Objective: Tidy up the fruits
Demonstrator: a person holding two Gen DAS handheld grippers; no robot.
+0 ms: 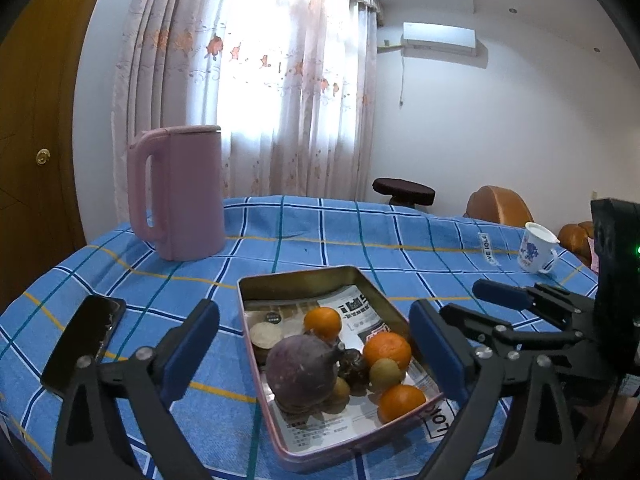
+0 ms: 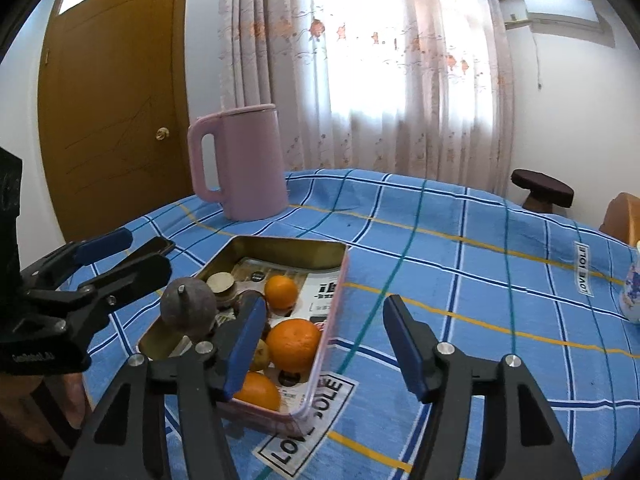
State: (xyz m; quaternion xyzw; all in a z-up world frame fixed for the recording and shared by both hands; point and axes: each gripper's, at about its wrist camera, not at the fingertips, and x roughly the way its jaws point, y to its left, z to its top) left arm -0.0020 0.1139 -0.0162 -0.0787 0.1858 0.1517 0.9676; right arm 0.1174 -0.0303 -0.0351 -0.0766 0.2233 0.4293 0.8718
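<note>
The left gripper (image 1: 314, 350) stands wide, with nothing gripped — the shallow rectangular metal tin (image 1: 256, 292) lies between its blue-padded fingers (image 1: 190, 348). Inside the tin lie three round oranges (image 1: 387, 350), a dull purple round fruit (image 1: 300, 372) and small yellowish fruits (image 1: 385, 374). The right gripper (image 2: 324, 346) is partly open and empty — the tin's near right wall sits just inside its left finger (image 2: 246, 346).

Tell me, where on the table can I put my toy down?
Bare tablecloth lies between the tin tray and the mug, and between the tray and the pink kettle. The tray is crowded with fruit, and a phone lies left of it.
</note>
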